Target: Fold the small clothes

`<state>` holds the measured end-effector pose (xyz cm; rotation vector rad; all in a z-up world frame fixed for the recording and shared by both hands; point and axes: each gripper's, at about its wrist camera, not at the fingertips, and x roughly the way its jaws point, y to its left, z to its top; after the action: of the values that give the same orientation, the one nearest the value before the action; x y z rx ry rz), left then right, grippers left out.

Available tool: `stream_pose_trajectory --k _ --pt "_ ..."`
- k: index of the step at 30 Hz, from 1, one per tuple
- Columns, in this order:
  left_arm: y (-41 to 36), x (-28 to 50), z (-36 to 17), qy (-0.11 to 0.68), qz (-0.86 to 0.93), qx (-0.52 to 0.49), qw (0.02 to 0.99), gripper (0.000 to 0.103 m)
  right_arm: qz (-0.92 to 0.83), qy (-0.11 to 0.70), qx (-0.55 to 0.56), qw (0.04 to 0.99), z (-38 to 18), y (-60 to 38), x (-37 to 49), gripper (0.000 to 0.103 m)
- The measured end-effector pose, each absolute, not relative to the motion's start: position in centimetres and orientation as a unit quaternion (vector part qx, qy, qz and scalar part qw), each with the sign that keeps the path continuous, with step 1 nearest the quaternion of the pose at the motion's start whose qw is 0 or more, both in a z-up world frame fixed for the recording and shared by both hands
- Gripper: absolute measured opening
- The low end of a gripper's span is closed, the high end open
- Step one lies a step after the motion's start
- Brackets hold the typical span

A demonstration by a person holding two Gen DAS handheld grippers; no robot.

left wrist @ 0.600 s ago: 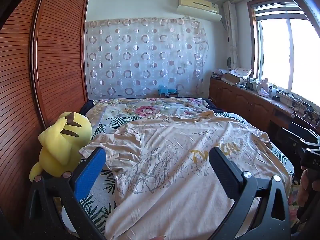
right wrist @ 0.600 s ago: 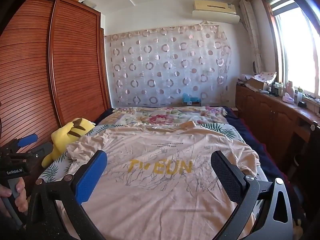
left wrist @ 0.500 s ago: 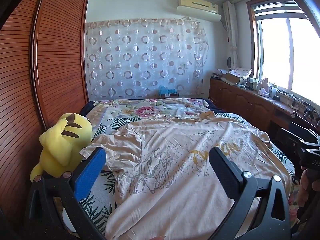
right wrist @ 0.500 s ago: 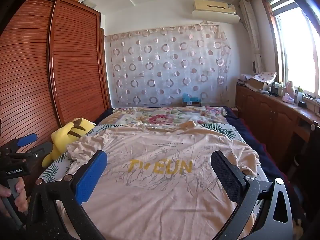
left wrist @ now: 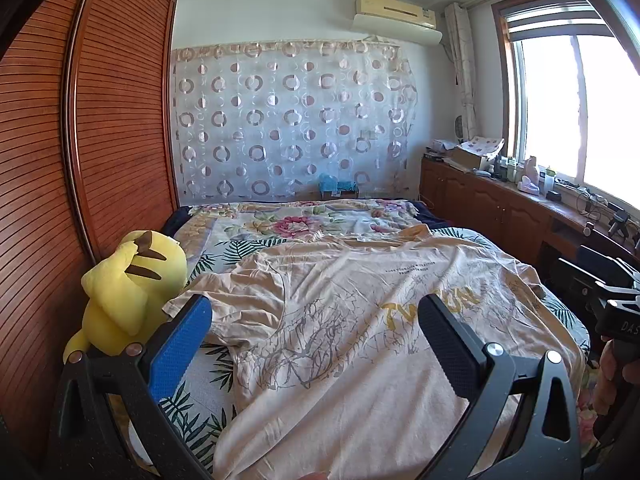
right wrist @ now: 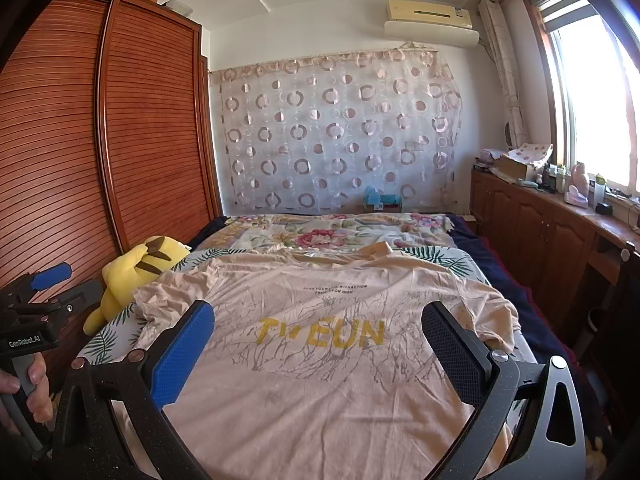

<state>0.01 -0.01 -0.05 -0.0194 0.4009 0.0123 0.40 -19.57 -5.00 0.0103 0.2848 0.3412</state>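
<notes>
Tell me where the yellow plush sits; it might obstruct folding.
The yellow plush sits at the bed's left edge against the wardrobe, beside the T-shirt's left sleeve.

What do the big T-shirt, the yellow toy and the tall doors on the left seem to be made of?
T-shirt: soft knit cloth, probably cotton, matte beige; it lies creased and limp on the bed.
Yellow toy: plush fabric, stuffed; fuzzy, rounded, slumped shape.
Doors: wood or wood veneer, reddish brown with a slight sheen; fine horizontal slats in a smooth curved frame. Solid wood or laminate cannot be told.
</notes>
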Motion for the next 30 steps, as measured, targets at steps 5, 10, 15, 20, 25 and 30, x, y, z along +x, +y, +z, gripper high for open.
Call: stream_pose_trajectory --k 5,10,15,20,25,30 --pt "-0.05 0.00 -0.04 0.199 0.006 -0.009 0.980 0.103 0.169 0.141 0.005 0.976 -4.99 -19.54 0.39 0.103" --pt "-0.06 -0.01 -0.05 0.198 0.006 -0.008 0.980 0.103 0.168 0.141 0.005 0.976 -5.00 -19.54 0.31 0.103" --pt "-0.08 -0.04 -0.04 0.197 0.006 -0.007 0.980 0.103 0.169 0.141 0.005 0.976 -5.03 -19.56 0.33 0.103" --pt "-0.10 -0.05 -0.04 0.196 0.007 -0.006 0.981 0.103 0.169 0.141 0.005 0.976 -5.04 -19.55 0.34 0.103" --pt "-0.12 -0.04 -0.05 0.196 0.007 -0.005 0.981 0.103 0.169 0.141 0.005 0.976 -5.03 -19.58 0.32 0.103" --pt "-0.12 -0.08 -0.04 0.195 0.007 -0.005 0.981 0.103 0.168 0.140 0.005 0.976 -4.98 -19.54 0.20 0.103"
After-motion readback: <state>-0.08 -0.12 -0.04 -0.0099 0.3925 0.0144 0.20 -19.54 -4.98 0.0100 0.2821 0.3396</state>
